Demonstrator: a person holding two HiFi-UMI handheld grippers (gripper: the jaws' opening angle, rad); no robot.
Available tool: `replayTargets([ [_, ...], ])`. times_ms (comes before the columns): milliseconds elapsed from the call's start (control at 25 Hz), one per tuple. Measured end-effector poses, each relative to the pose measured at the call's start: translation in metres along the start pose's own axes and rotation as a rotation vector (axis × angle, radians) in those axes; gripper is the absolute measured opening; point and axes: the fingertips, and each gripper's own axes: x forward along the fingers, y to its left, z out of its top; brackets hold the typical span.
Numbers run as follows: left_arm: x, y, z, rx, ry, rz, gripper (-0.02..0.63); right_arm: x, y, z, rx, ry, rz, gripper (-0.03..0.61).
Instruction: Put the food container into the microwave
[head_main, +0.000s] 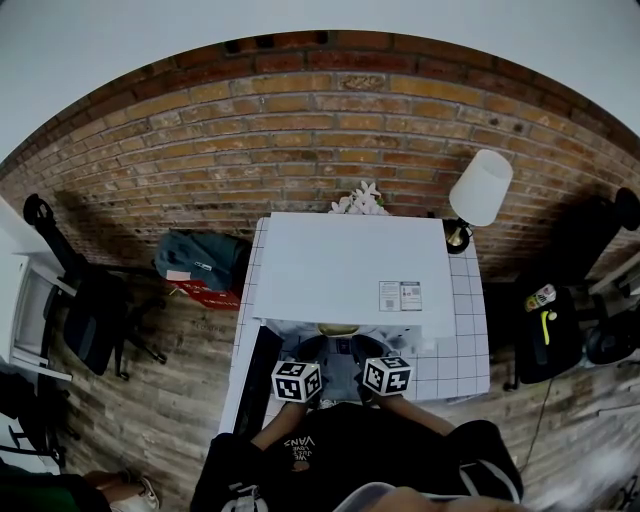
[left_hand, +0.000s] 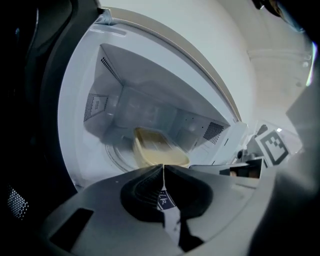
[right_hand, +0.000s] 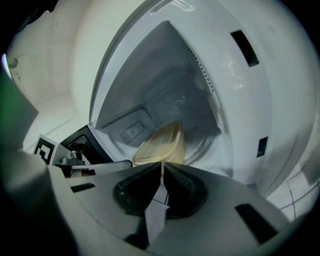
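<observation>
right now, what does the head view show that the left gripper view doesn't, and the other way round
Only the head view: the microwave's flat white top, the tiled table under it, the brick wall, a lamp, flowers and a bag on the floor.
Only the left gripper view: the lit cavity with its vent holes, and the left hand-held gripper, jaws closed at the near rim of the food container.
Both: the microwave, and that yellowish container in its opening, a mere sliver from above.

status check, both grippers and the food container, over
Left gripper and right gripper both shut on the food container rim. Container inside the microwave, over the turntable. Nothing seen in the way.
</observation>
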Motion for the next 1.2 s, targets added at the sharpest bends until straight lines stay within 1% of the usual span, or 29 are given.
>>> replayTargets([
  [440,0.021,0.011,0.012,0.010,0.020,-0.019,0.018,0.017,-0.006,0.014,0.010,-0.019,-0.020,0.018],
  [800,0.033,0.013,0.017,0.013,0.029,-0.036,0.018,0.019,-0.011,0.016,0.034,-0.029,-0.040,0.018],
  [1000,0.032,0.016,0.017,-0.003,0.030,-0.021,0.017,0.014,-0.014,0.019,0.039,-0.038,-0.041,0.018],
  [1200,0.024,0.017,0.015,-0.020,0.010,-0.007,0.018,0.006,-0.016,0.023,0.037,-0.062,-0.031,0.018],
])
